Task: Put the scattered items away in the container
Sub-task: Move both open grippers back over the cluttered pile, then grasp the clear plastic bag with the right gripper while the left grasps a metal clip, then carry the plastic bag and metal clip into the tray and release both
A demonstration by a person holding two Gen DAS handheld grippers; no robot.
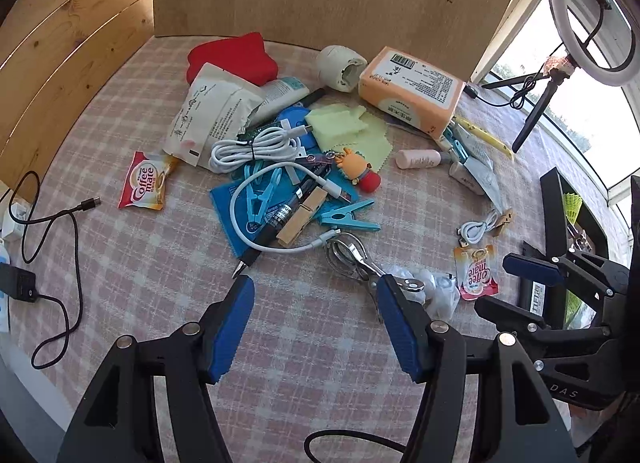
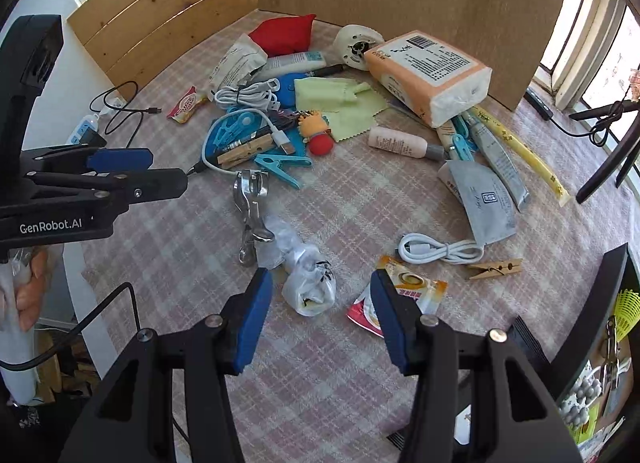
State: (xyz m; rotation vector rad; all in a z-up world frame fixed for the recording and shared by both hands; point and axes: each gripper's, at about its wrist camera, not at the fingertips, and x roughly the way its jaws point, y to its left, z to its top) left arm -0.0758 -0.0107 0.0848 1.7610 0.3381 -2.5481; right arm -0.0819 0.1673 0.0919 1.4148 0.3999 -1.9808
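Scattered items (image 1: 288,167) lie in a loose heap on the pink checked tablecloth (image 1: 160,263), spread from the middle toward the wooden board at the back. We count two white coiled cables (image 2: 440,249), one in the heap and one lying apart near a grey pouch (image 2: 486,203). We count two wooden clothespins (image 2: 495,268), two coffee creamer sachets (image 1: 145,187), one red cushion (image 1: 236,57), one orange-and-white tissue pack (image 2: 430,75), one pink bottle (image 2: 400,142), one metal clamp (image 2: 250,211) and one crumpled clear bag (image 2: 308,283). The blue plastic pegs overlap too much for a sure count.

Our left gripper (image 1: 316,327) hangs above the cloth with its blue pads apart and nothing between them. Our right gripper (image 2: 320,319) does likewise, its jaws spread and empty above the clear bag and one sachet.
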